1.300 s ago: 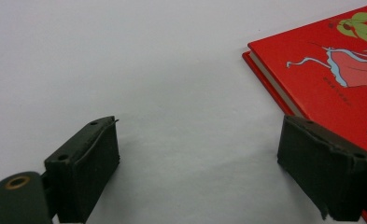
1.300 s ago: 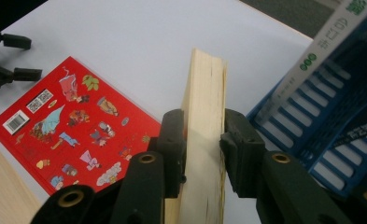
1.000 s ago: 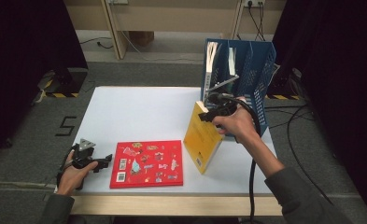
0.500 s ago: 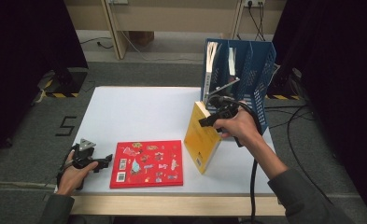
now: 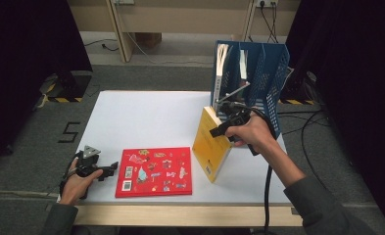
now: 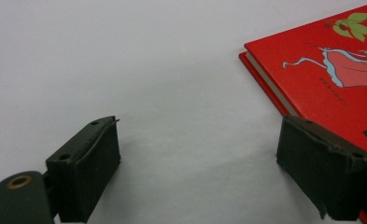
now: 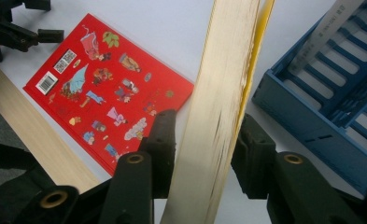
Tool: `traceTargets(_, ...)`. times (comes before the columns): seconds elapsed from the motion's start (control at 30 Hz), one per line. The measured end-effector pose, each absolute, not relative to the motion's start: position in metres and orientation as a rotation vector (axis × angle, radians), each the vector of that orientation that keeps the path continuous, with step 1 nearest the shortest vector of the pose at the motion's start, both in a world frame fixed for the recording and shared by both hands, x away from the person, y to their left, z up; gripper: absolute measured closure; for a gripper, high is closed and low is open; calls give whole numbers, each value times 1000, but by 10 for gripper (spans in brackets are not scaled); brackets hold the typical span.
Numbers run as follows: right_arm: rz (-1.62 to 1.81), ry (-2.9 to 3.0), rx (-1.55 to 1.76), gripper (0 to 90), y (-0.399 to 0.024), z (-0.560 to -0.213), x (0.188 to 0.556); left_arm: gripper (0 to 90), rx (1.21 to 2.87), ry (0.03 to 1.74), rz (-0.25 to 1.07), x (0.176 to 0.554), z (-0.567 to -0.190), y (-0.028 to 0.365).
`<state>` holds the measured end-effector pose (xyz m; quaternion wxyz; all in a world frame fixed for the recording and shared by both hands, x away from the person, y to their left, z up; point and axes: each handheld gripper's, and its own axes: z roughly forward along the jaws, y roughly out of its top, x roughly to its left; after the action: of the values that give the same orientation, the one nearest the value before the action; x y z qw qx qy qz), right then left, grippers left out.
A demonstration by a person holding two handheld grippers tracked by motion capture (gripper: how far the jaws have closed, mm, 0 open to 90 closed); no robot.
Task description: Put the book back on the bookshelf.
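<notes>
A yellow book (image 5: 210, 147) stands upright on its edge on the white table (image 5: 146, 117), right of centre. My right gripper (image 5: 218, 122) grips its top from the right; in the right gripper view the two black jaws press on both sides of the pale page block (image 7: 223, 93), and they have just been closing on it. A red picture book (image 5: 153, 171) lies flat near the front edge. My left gripper (image 5: 110, 169) rests on the table just left of it, open, with bare table between its jaws (image 6: 200, 163) and the red book's corner (image 6: 330, 79) by the right jaw.
A blue mesh file rack (image 5: 258, 83) stands at the back right, right behind the yellow book, with a few papers upright in it. The table's wooden front edge (image 5: 180, 215) runs below the red book. Cables trail off the table's right side.
</notes>
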<state>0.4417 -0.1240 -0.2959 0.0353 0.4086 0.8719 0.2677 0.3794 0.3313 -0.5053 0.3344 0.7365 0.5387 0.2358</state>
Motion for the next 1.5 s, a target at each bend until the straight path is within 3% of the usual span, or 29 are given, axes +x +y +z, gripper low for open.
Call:
traceTargets(0.63,886,2642,1141,755,-157,-293,431,121,1921,1406,613,380,-505,331)
traceTargets(1.5,934,2427,1281,754,-242,-253,418,116,1920,1407,609,380,-505,332)
